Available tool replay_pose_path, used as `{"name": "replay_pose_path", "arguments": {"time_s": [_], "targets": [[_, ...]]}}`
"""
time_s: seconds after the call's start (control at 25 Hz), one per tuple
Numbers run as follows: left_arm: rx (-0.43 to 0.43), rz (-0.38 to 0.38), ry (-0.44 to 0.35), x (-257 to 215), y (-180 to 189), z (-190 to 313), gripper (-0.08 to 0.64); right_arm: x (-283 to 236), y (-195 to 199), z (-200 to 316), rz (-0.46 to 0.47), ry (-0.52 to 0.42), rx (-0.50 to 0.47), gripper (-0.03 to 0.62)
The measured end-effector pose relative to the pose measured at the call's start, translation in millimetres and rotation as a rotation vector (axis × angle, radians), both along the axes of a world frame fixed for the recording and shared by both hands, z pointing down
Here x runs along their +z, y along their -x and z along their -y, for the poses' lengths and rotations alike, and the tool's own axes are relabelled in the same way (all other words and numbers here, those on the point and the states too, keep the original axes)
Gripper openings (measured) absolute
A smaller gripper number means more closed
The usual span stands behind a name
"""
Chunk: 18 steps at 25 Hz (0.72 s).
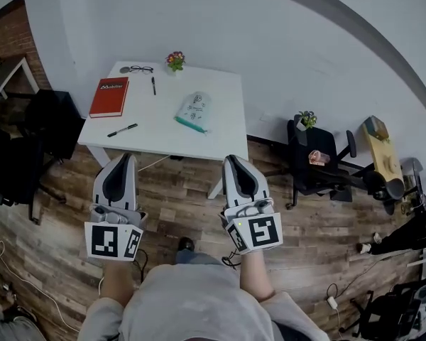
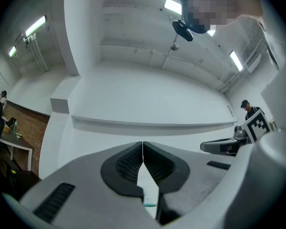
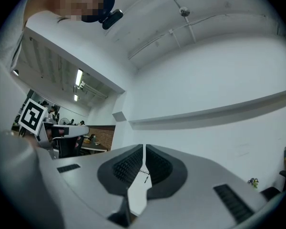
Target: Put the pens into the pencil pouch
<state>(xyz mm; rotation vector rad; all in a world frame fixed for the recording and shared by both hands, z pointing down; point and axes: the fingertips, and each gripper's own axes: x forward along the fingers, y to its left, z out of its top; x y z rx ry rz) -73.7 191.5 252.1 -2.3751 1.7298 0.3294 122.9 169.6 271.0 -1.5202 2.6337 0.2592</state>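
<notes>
Both pens lie on the white table, ahead of both tongs. The nearer pen lies near the table's front left edge, its length running mostly across, closest to the left gripper. The second pen lies farther back and points away. The pencil pouch sits right of centre, nearer the right gripper. Both tongs are pressed together and empty, short of the table over wooden floor.

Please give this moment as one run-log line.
left claw: shut, empty | right claw: shut, empty | pens: both on table | pouch: on table
</notes>
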Motion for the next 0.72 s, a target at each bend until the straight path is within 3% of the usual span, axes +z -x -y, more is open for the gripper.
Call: {"name": "replay_pose_path", "arguments": {"time_s": [0.32, 0.72], "targets": [[-0.043, 0.013, -0.028, -1, -17, 68, 0.026, 7, -11, 72, 0.001, 0.007, -0.035, 0.038], [-0.056, -0.002, 0.016, 18, -18, 112, 0.026, 26, -14, 127, 0.005, 0.058, -0.032, 0.038]]}}
